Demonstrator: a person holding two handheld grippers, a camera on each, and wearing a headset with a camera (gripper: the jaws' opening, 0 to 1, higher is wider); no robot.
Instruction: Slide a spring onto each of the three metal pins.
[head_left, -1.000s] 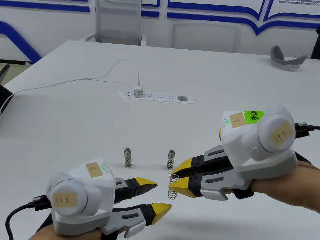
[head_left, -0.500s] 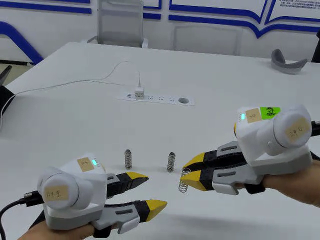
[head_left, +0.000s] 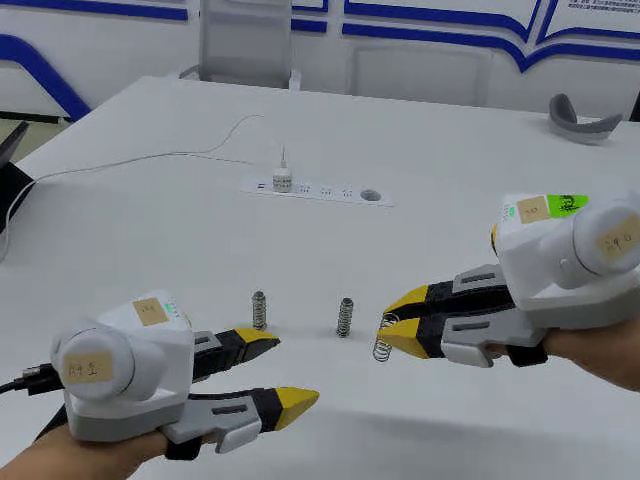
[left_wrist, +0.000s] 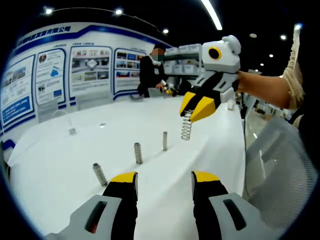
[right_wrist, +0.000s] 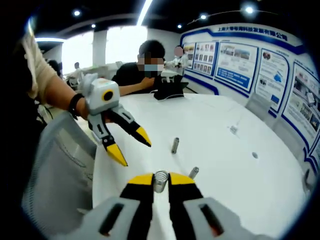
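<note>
Two springs stand upright on the white table (head_left: 150, 230), one on the left (head_left: 259, 310) and one to its right (head_left: 345, 317). My right gripper (head_left: 393, 322) is shut on a third spring (head_left: 382, 340), which hangs just right of them, low over the table. In the left gripper view that spring (left_wrist: 186, 125) hangs a little above and beside a bare metal pin (left_wrist: 164, 141), with the two sprung pins (left_wrist: 137, 152) (left_wrist: 100, 174) nearer. My left gripper (head_left: 281, 372) is open and empty, nearer me than the left spring. Its jaws (left_wrist: 165, 177) stand wide apart. The held spring (right_wrist: 160, 181) sits between the right jaws.
A white power strip (head_left: 315, 190) with a plug and cable lies mid-table beyond the springs. A grey curved object (head_left: 585, 118) rests at the far right, a chair (head_left: 250, 40) stands behind the table, and a dark object (head_left: 12, 165) is at the left edge. People (right_wrist: 150, 65) sit across the room.
My right gripper has carried the spring to the right and a little farther from me, past the right spring. My left gripper has drawn back to the left, still open.
</note>
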